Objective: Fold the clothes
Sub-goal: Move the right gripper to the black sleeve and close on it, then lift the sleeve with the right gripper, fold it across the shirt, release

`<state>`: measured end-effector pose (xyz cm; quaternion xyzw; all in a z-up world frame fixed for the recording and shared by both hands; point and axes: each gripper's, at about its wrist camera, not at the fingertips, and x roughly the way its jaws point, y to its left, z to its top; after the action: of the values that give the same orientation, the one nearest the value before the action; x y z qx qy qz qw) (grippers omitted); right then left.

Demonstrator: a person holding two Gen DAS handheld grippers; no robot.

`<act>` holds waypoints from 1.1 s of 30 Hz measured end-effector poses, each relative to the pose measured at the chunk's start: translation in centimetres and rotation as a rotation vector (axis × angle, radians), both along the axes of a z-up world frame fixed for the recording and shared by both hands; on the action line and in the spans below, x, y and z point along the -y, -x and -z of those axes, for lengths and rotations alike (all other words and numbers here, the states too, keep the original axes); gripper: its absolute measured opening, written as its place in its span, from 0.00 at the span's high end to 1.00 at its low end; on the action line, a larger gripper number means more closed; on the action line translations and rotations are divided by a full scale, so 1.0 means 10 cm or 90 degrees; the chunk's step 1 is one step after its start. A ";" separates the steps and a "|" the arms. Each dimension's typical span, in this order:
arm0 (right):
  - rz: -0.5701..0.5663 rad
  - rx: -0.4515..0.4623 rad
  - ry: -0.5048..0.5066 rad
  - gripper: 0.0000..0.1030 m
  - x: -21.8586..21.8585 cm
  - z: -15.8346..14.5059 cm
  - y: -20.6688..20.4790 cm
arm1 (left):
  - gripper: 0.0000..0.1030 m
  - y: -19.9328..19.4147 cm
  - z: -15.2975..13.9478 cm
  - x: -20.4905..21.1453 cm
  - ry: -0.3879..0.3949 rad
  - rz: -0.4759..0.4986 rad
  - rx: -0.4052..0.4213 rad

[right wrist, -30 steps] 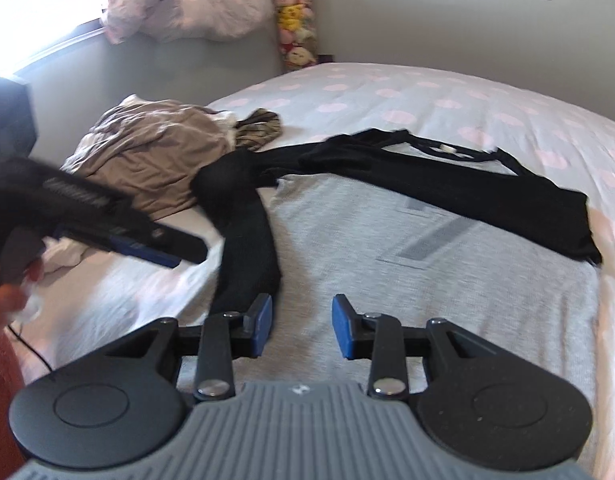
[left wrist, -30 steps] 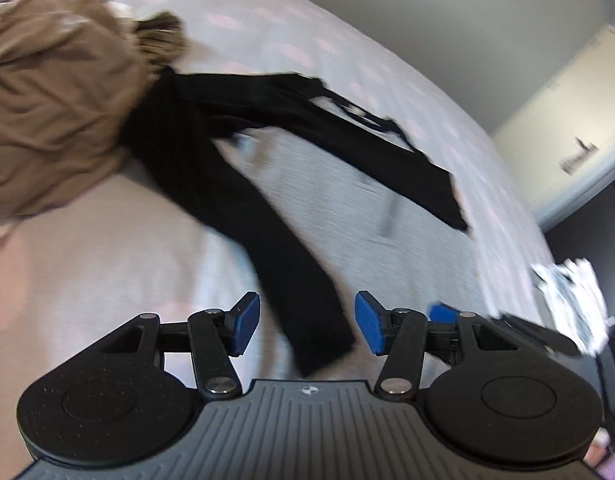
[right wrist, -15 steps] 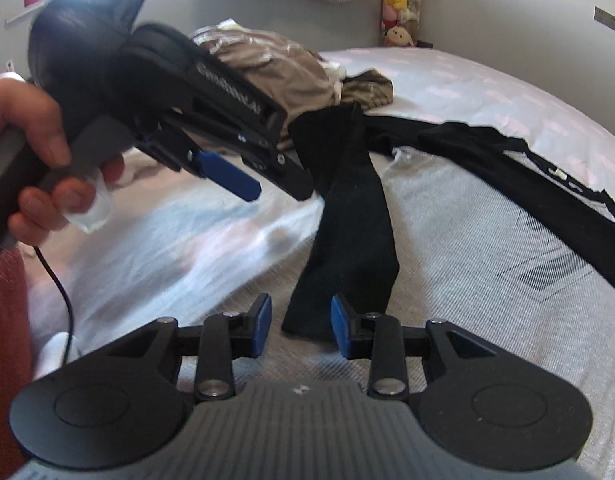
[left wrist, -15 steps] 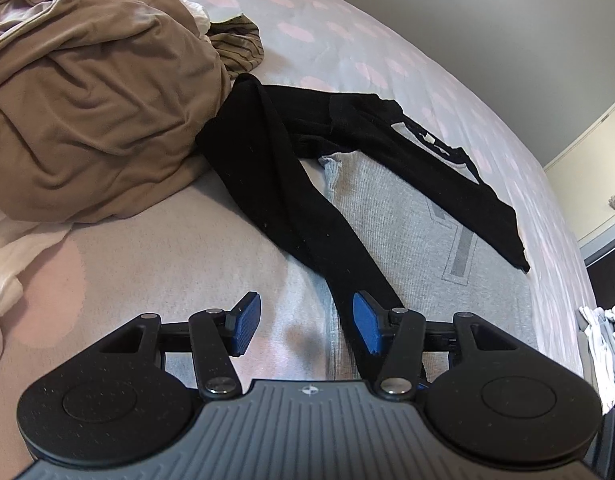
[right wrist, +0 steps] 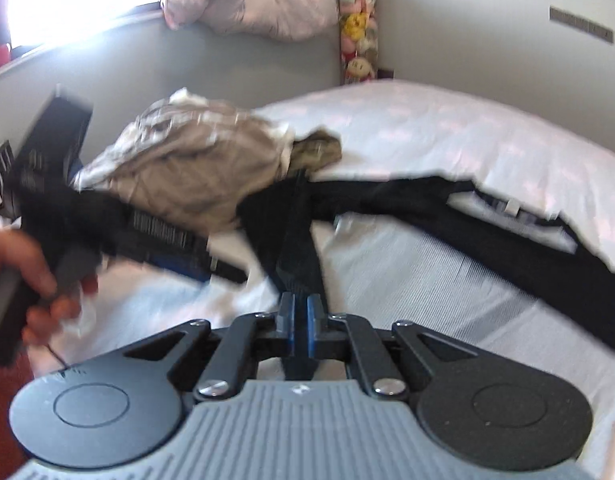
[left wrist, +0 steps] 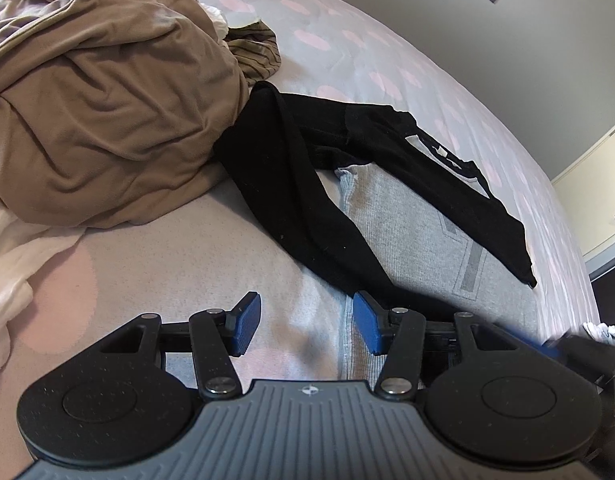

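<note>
A grey knit top point(left wrist: 411, 232) with long black sleeves lies flat on the bed. One black sleeve point(left wrist: 307, 216) runs from the tan pile down toward my left gripper point(left wrist: 307, 324), which hovers open over the grey hem with nothing between its fingers. In the blurred right wrist view, my right gripper point(right wrist: 300, 312) is shut on the end of that black sleeve point(right wrist: 299, 248), which stretches taut away from the jaws. The other black sleeve point(right wrist: 507, 240) trails right. A hand point(right wrist: 39, 276) holds the left gripper point(right wrist: 211, 268) at the left.
A crumpled tan garment pile point(left wrist: 107, 100) sits at the left, with a striped piece point(left wrist: 255, 48) behind it and white cloth point(left wrist: 11, 280) below. The pink-spotted bedsheet point(left wrist: 387, 52) spreads beyond. A pillow point(right wrist: 247, 8) and plush toys point(right wrist: 357, 40) lie by the wall.
My right gripper has closed on the end of the black sleeve, which now pulls taut. The left gripper has stayed open and shifted lower and to the left of the right one.
</note>
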<state>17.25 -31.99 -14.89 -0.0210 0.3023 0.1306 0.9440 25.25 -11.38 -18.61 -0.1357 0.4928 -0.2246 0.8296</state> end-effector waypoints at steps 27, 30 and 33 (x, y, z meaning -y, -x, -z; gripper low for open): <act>0.118 0.120 0.002 0.96 0.26 -2.66 -1.51 | 0.53 -0.22 0.15 0.05 0.035 0.032 0.013; 0.151 0.121 0.016 0.98 0.43 -2.69 -1.45 | 0.53 -0.21 0.14 0.04 0.038 0.032 0.011; 0.192 0.114 0.021 0.98 0.68 -2.64 -1.39 | 0.53 -0.20 0.13 0.04 0.039 0.032 0.012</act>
<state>31.15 -38.82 11.55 -0.0023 0.2186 -0.0202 0.9756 27.26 -11.74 -19.93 -0.1464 0.4809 -0.2618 0.8239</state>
